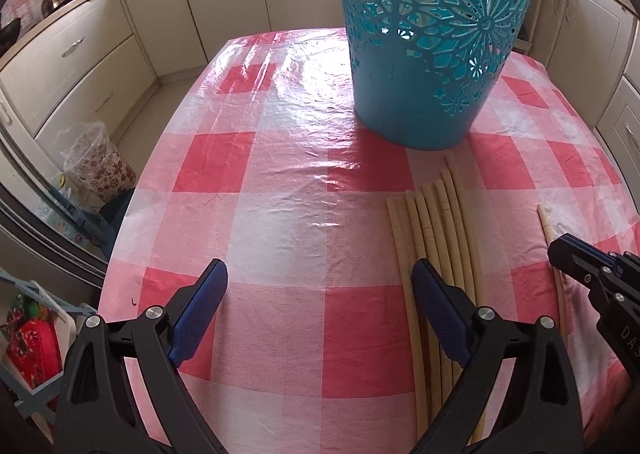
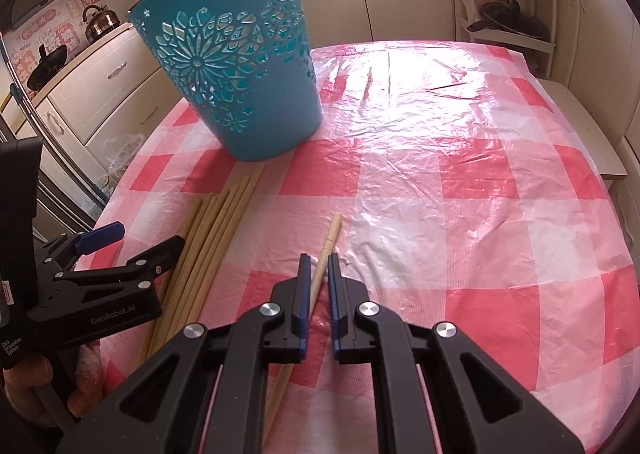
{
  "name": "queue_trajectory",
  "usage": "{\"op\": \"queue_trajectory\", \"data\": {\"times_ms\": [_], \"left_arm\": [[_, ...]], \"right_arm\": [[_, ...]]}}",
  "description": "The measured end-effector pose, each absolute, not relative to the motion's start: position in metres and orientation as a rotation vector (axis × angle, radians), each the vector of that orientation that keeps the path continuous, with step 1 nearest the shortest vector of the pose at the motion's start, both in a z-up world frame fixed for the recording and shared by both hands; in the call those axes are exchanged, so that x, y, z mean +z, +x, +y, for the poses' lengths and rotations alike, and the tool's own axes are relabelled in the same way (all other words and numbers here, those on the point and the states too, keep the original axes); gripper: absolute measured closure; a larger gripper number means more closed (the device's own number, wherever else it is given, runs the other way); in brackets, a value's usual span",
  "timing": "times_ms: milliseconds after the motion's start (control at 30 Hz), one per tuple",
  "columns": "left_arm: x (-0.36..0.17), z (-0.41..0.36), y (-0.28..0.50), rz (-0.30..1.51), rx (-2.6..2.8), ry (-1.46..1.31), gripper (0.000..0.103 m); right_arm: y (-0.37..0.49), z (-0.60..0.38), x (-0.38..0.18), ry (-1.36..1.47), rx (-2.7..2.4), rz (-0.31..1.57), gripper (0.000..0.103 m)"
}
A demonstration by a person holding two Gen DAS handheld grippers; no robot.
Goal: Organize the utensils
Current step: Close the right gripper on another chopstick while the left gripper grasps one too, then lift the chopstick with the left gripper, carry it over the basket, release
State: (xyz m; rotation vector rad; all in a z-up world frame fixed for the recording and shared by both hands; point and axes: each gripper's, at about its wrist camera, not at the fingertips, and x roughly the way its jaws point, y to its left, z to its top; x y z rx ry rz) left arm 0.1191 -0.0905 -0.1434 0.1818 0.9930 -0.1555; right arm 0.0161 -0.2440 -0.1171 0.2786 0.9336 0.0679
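Left wrist view: the left tool [image 1: 320, 290] is held wide apart above the checked cloth of the bench [image 1: 280, 182], with nothing between its fingers; its right finger overlaps the near part of the chopstick bundle [image 1: 438, 222], and contact cannot be confirmed. The bundle is laid side by side just in front of the blue basket [image 1: 424, 54], the far tips lying close to the basket's base. A single chopstick [image 1: 545, 220] is seen apart, to the right, partly hidden by the right tool [image 1: 560, 254]. Risk noted: if the left tool is lowered or swung here, the bundle is likely to be nudged and fanned out or rolled across the slick plastic cloth. Right wrist view: the right tool [image 2: 319, 266] is narrowed about the single chopstick [image 2: 331, 234], which passes between the fingers at a slant; a small gap appears on each side, so a firm grip is not established. Risk judged: with the stick crossing the pads obliquely and held away from its middle, it may pivot or slip out when lifted, and may miss the basket [image 2: 236, 66] opening. The tall, light-looking basket could be tipped if struck by a stick end.
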Motion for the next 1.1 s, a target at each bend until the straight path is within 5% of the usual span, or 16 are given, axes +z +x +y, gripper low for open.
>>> {"op": "queue_trajectory", "data": {"times_ms": [167, 433, 533, 833, 933, 1100], "left_arm": [[-0.142, -0.092, 0.121, 0.997, -0.18, 0.176, 0.021], [-0.137, -0.099, 0.126, 0.987, -0.347, 0.192, 0.082], [-0.137, -0.099, 0.13, 0.993, -0.448, 0.213, 0.094], [-0.137, -0.102, 0.139, 1.031, -0.536, 0.329, 0.098], [-0.137, -0.105, 0.141, 1.033, -0.477, 0.365, 0.089], [-0.136, -0.109, 0.146, 1.034, -0.456, 0.377, 0.09]], "right_arm": [[0.016, -0.246, -0.117, 0.291, 0.074, 0.932, 0.094], [0.015, -0.249, -0.118, 0.309, 0.082, 0.93, 0.094], [0.015, -0.251, -0.118, 0.317, 0.085, 0.93, 0.094], [0.015, -0.253, -0.117, 0.322, 0.09, 0.93, 0.093], [0.015, -0.252, -0.117, 0.322, 0.089, 0.93, 0.092], [0.015, -0.252, -0.117, 0.323, 0.089, 0.929, 0.092]]}}
